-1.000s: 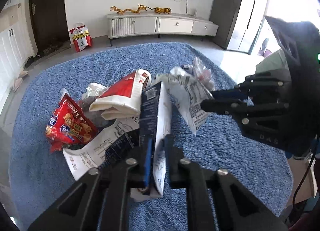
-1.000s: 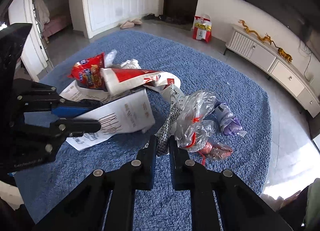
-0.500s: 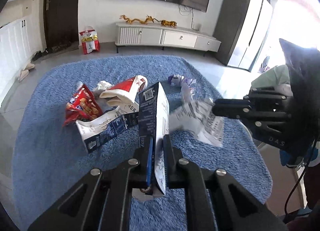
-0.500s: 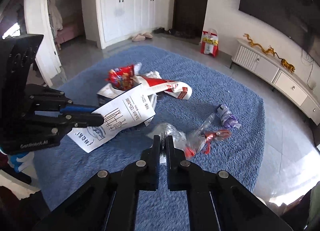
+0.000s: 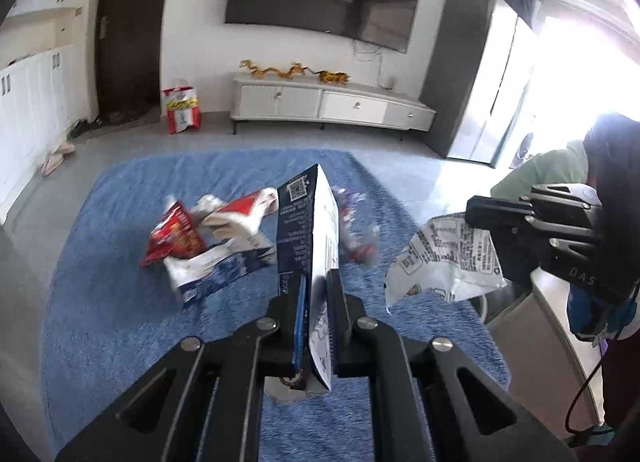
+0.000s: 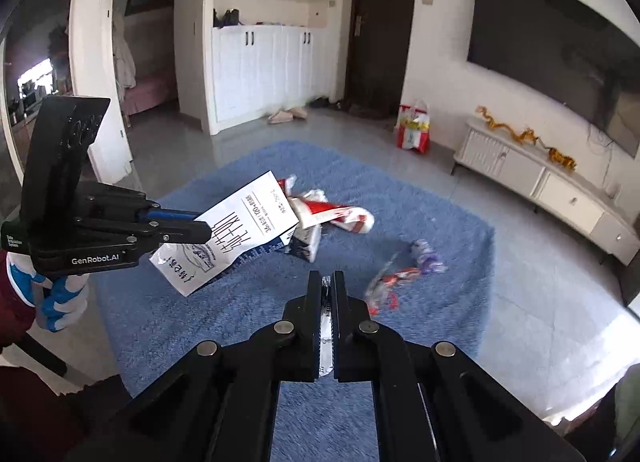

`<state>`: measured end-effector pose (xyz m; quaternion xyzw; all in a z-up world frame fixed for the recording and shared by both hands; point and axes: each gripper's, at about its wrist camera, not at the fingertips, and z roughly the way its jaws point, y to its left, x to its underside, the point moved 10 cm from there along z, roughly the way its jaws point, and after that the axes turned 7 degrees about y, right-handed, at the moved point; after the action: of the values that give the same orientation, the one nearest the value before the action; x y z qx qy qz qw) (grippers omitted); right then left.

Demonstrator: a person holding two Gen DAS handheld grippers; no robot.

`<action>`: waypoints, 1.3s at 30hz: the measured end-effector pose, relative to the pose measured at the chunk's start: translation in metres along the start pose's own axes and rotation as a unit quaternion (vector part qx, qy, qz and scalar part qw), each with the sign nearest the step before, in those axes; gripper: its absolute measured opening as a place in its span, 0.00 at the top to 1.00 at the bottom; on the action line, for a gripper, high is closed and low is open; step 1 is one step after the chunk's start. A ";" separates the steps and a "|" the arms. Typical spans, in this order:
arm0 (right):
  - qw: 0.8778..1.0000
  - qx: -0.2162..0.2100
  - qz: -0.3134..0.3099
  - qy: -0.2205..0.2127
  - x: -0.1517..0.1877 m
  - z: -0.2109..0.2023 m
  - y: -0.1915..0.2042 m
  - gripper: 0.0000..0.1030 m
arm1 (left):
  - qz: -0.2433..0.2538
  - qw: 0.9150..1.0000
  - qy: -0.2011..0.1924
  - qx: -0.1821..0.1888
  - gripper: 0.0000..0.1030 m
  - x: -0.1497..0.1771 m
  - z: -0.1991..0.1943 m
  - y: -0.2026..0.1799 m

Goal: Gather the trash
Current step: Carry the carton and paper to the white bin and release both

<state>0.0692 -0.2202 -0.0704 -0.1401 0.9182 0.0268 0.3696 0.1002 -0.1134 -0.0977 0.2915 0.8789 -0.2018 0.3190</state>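
Note:
My left gripper [image 5: 316, 290] is shut on a blue and white flattened carton [image 5: 308, 229], held well above the blue rug [image 5: 120, 302]; it also shows in the right wrist view [image 6: 232, 238]. My right gripper [image 6: 327, 286] is shut on a crumpled white printed wrapper [image 5: 444, 262], seen edge-on between its fingers [image 6: 326, 326]. On the rug lie a red snack bag [image 5: 176, 236], a red and white bag [image 5: 244, 213], another blue and white carton [image 5: 216, 274] and clear plastic wrappers [image 6: 400, 274].
A white TV cabinet [image 5: 332, 105] with gold dragon figures stands along the far wall under a TV. A red and white shopping bag [image 5: 181, 109] stands by the dark door. White cupboards [image 6: 264, 73] line the side wall. Slippers [image 6: 288, 114] lie on the tiled floor.
Both grippers have risen well above the rug, each with its piece of trash. The clear plastic wrappers that hung near the right gripper now lie on the rug.

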 end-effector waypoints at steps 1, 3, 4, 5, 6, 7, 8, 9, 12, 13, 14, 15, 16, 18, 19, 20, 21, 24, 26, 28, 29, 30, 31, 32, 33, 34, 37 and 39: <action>1.000 0.007 0.003 -0.001 0.002 -0.004 -0.006 0.97 | 0.006 1.000 0.000 0.005 0.92 -0.004 0.002 -0.010; 1.000 0.027 0.016 -0.004 0.007 -0.015 -0.027 0.97 | 0.019 1.000 0.001 0.016 0.92 -0.011 0.007 -0.028; 0.999 0.037 0.022 -0.004 0.010 -0.020 -0.039 0.97 | 0.029 0.999 0.003 0.023 0.92 -0.016 0.013 -0.041; 0.998 0.049 0.031 -0.004 0.014 -0.027 -0.053 0.97 | 0.035 0.999 0.004 0.030 0.92 -0.020 0.018 -0.052; 0.998 0.059 0.039 -0.004 0.019 -0.032 -0.064 0.97 | 0.043 0.998 0.007 0.038 0.92 -0.025 0.024 -0.064; 0.996 0.070 0.048 -0.004 0.025 -0.037 -0.077 0.97 | 0.052 0.998 0.010 0.046 0.92 -0.030 0.032 -0.080; 0.995 0.078 0.055 -0.003 0.029 -0.041 -0.088 0.97 | 0.059 0.997 0.013 0.054 0.92 -0.033 0.038 -0.091; 0.994 0.092 0.066 0.001 0.037 -0.045 -0.105 0.97 | 0.065 0.996 0.017 0.061 0.92 -0.035 0.044 -0.103; 0.988 0.124 0.089 0.016 0.062 -0.050 -0.146 0.97 | 0.085 0.992 0.033 0.085 0.92 -0.046 0.072 -0.146; 0.986 0.131 0.097 0.020 0.070 -0.051 -0.157 0.97 | 0.091 0.990 0.041 0.095 0.92 -0.051 0.085 -0.164; 0.984 0.140 0.109 0.028 0.082 -0.050 -0.173 0.97 | 0.095 0.989 0.047 0.101 0.91 -0.053 0.094 -0.177; 0.982 0.146 0.118 0.034 0.092 -0.049 -0.185 0.97 | 0.098 0.988 0.053 0.107 0.91 -0.056 0.104 -0.188; 0.979 0.152 0.129 0.041 0.102 -0.047 -0.198 0.97 | 0.102 0.986 0.063 0.115 0.91 -0.058 0.118 -0.206; 0.974 0.160 0.151 0.054 0.124 -0.043 -0.224 0.97 | 0.109 0.983 0.080 0.123 0.91 -0.059 0.139 -0.231; 0.972 0.163 0.159 0.060 0.132 -0.040 -0.234 0.97 | 0.116 0.981 0.090 0.125 0.91 -0.060 0.152 -0.246; 0.969 0.165 0.169 0.067 0.142 -0.036 -0.245 0.97 | 0.122 0.980 0.096 0.125 0.91 -0.060 0.162 -0.256; 0.966 0.166 0.181 0.075 0.154 -0.029 -0.259 0.97 | 0.127 0.978 0.103 0.125 0.91 -0.059 0.175 -0.267; 0.959 0.162 0.213 0.094 0.187 -0.015 -0.288 0.97 | 0.132 0.975 0.123 0.129 0.91 -0.058 0.204 -0.290; 0.954 0.157 0.233 0.105 0.204 -0.002 -0.304 0.97 | 0.133 0.973 0.139 0.128 0.91 -0.053 0.224 -0.303; 0.950 0.152 0.248 0.116 0.219 0.008 -0.313 0.96 | 0.133 0.971 0.154 0.128 0.91 -0.048 0.242 -0.313; 0.948 0.149 0.255 0.123 0.227 0.015 -0.317 0.96 | 0.134 0.970 0.159 0.127 0.91 -0.046 0.249 -0.317; 0.945 0.146 0.263 0.129 0.235 0.021 -0.322 0.95 | 0.135 0.969 0.163 0.125 0.91 -0.043 0.252 -0.321; 0.942 0.145 0.272 0.133 0.242 0.026 -0.326 0.92 | 0.136 0.969 0.168 0.124 0.91 -0.041 0.259 -0.325; 0.939 0.146 0.279 0.137 0.250 0.030 -0.330 0.91 | 0.135 0.968 0.172 0.123 0.91 -0.039 0.265 -0.328; 0.937 0.148 0.284 0.139 0.254 0.032 -0.332 0.86 | 0.134 0.967 0.177 0.123 0.91 -0.038 0.271 -0.331; 0.935 0.149 0.290 0.139 0.258 0.032 -0.335 0.78 | 0.132 0.967 0.179 0.123 0.91 -0.036 0.274 -0.333; 0.930 0.155 0.304 0.136 0.271 0.028 -0.341 0.69 | 0.127 0.966 0.184 0.128 0.90 -0.036 0.285 -0.338; 0.928 0.164 0.306 0.138 0.278 0.023 -0.342 0.68 | 0.125 0.966 0.185 0.128 0.90 -0.037 0.292 -0.342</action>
<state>-0.0117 -0.6110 -0.2596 0.2075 0.9501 -0.0319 0.2306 0.0336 -0.5415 -0.2234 0.4698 0.8461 -0.2139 0.1331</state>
